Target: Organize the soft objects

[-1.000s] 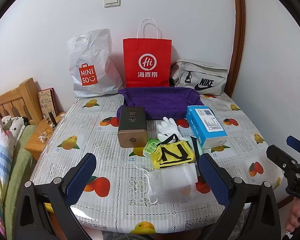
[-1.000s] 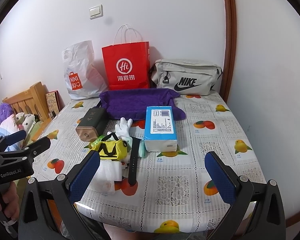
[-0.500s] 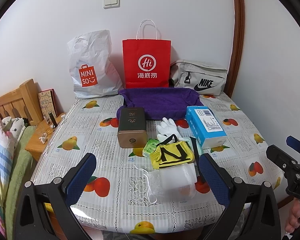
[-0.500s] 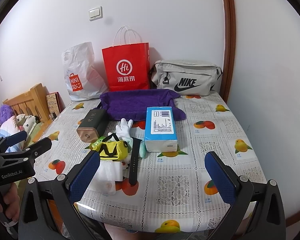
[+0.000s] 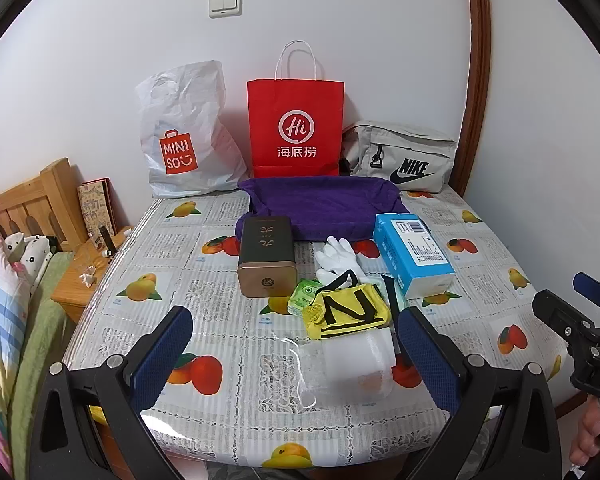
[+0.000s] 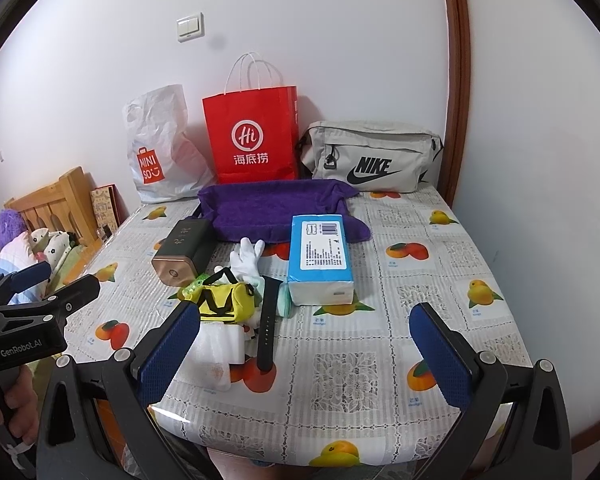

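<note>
I hold my left gripper and right gripper spread wide, empty, at the table's near edge; the yellow pouch lies mid-table beside the white glove; I should approach low, pinching fabric centrally.

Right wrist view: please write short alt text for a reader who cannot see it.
The open right gripper hovers over a fruit-print table holding a yellow pouch, white glove, blue tissue pack and purple towel. Three bags line the wall.

view: slight shift only | table items — unmoved
</note>
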`<state>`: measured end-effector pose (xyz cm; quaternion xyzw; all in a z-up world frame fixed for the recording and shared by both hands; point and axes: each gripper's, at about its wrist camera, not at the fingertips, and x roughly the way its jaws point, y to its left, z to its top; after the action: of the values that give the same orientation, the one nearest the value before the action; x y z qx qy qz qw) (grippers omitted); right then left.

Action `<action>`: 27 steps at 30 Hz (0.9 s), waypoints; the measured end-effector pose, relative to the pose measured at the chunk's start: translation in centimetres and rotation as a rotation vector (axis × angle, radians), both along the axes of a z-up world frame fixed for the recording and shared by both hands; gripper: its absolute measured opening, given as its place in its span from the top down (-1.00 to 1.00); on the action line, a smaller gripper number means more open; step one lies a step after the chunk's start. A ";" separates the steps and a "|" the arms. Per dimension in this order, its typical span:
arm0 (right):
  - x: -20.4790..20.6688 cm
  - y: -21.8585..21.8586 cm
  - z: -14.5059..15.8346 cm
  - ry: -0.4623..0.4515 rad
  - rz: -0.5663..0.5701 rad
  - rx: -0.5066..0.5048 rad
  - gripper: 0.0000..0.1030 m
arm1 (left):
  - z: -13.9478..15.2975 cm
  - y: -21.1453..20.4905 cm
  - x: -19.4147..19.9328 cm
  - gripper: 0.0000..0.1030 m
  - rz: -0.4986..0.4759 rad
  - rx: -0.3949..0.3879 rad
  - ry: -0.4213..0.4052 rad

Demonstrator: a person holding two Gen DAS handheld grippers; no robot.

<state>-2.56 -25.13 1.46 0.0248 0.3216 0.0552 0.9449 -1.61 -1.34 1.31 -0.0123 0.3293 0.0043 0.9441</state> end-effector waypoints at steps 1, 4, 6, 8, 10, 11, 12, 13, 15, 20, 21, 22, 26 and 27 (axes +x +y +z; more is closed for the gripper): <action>0.0 0.0 0.0 0.001 0.000 0.000 -1.00 | 0.0 0.0 0.0 -1.00 0.000 0.000 0.000; 0.0 0.1 0.0 0.002 0.000 -0.001 -1.00 | 0.0 0.0 0.0 -1.00 0.000 0.001 0.000; 0.1 0.1 0.0 0.001 0.002 0.000 -1.00 | 0.0 0.0 0.0 -1.00 -0.001 0.000 0.000; 0.1 0.1 0.0 0.001 0.003 -0.001 -1.00 | 0.0 0.0 0.0 -1.00 0.000 0.002 0.000; 0.2 0.2 -0.1 0.001 0.006 -0.003 -1.00 | -0.1 0.0 0.0 -1.00 -0.002 0.000 0.000; 0.3 0.3 -0.1 0.000 0.007 -0.004 -1.00 | -0.1 0.0 0.0 -1.00 -0.001 0.001 0.000; 0.3 0.3 -0.1 0.000 0.009 -0.004 -1.00 | -0.1 -0.1 0.0 -1.00 0.000 0.002 0.001; 0.4 0.3 -0.2 0.002 0.011 -0.004 -1.00 | 0.0 0.0 -0.1 -1.00 0.001 0.002 0.002; 0.6 0.4 -0.3 0.002 0.016 -0.001 -1.00 | 0.1 0.2 0.0 -1.00 0.002 0.001 0.005; 1.3 0.8 -0.9 -0.004 0.055 -0.007 -1.00 | 0.2 0.7 0.7 -1.00 0.010 0.007 0.004; 1.6 0.9 -1.1 0.001 0.058 -0.008 -1.00 | 0.0 0.9 1.0 -1.00 0.012 0.003 0.006; 1.9 0.9 -1.4 0.012 0.062 -0.006 -1.00 | -0.2 1.1 1.3 -1.00 0.014 0.000 0.013; 3.3 0.9 -3.5 0.074 0.084 0.011 -1.00 | -2.2 1.7 2.9 -1.00 0.026 -0.004 0.059; 3.6 0.9 -4.1 0.088 0.085 0.014 -1.00 | -2.8 1.9 3.3 -1.00 0.031 -0.004 0.072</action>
<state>1.05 -24.25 -2.66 0.0201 0.3632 0.0965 0.9265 1.69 0.54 -1.49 -0.0190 0.3629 0.0189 0.9314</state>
